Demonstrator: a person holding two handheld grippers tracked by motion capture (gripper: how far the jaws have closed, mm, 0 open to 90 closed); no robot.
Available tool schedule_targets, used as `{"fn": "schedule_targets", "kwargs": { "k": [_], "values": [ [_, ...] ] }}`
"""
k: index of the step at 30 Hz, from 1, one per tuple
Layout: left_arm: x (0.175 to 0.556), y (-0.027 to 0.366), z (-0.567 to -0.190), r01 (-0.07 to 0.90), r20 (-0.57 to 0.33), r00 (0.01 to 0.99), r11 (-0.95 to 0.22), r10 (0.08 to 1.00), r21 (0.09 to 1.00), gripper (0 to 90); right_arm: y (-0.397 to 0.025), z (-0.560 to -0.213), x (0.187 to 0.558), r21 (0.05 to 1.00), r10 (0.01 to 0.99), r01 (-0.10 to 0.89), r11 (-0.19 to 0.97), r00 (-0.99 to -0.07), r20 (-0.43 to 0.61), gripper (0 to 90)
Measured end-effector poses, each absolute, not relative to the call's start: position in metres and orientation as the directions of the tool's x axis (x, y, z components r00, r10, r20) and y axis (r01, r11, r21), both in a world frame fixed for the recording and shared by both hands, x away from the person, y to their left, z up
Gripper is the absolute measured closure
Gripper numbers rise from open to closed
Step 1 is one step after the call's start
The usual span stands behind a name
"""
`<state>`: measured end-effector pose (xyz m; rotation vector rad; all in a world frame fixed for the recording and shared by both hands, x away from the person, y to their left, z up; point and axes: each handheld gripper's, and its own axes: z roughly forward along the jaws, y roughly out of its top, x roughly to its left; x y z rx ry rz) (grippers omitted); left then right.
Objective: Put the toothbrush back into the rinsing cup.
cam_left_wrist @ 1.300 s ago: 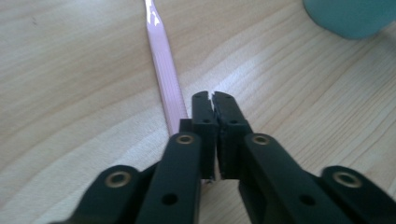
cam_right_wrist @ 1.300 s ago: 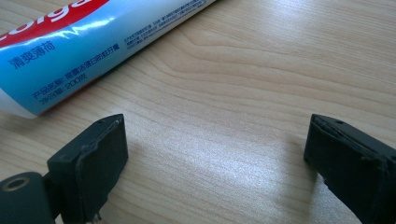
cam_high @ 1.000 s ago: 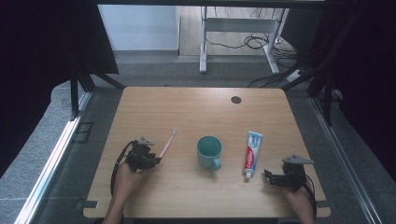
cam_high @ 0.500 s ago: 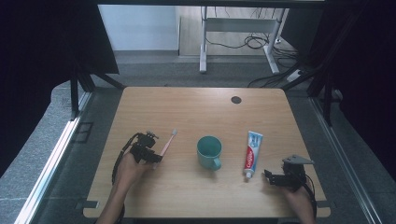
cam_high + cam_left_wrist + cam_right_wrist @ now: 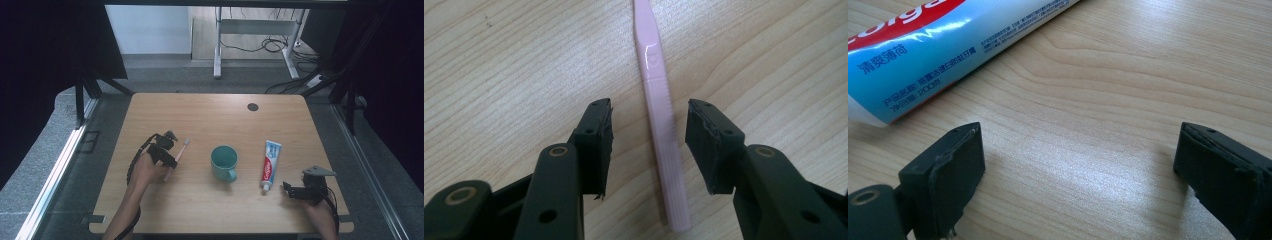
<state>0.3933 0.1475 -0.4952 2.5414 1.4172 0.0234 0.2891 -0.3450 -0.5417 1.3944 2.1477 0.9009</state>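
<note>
**Pink toothbrush sitting right between the left gripper's jaws, not pinched yet**

So on the wooden table (image 5: 210, 117) the left gripper (image 5: 649, 137) is down over the handle of the pink toothbrush (image 5: 659, 115). In the left gripper view the jaws stand apart with the handle lying flat on the wood between them, a gap on each side, so nothing is clamped. The handle has a small embossed mark near the neck, too tiny for me to read. From the high view the toothbrush (image 5: 177, 156) lies at an angle on the left part of the table, bristle end pointing away from the person.

The right gripper (image 5: 295, 191) rests near the front right corner, jaws wide apart and holding nothing. Just beside it, toward the table's middle, lies the toothpaste tube (image 5: 270, 164), cap end toward the person. In the right gripper view the tube (image 5: 943, 55) is blue and white with a red band carrying big white letters, cut off by the frame, looks like "olga". There's also Chinese print and "200" on the blue part.

A teal mug (image 5: 224, 162) stands upright between toothbrush and tube, apart from both.
</note>
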Motion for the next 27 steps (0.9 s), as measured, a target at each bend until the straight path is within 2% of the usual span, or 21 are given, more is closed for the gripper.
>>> {"fn": "schedule_targets", "kwargs": {
  "k": [23,27],
  "values": [
    [0.417,0.124,-0.501,0.854,-0.049,0.519,-0.514,0.854,0.079,63.5,-0.345,-0.542,0.289,0.714,0.913,0.638,0.287,-0.408,-0.002,5.6],
    [0.417,0.122,-0.500,0.852,-0.042,0.522,-0.519,0.852,0.068,69.3,-0.345,-0.542,0.289,0.714,0.912,0.638,0.288,-0.409,-0.002,5.6]
  ]
}}
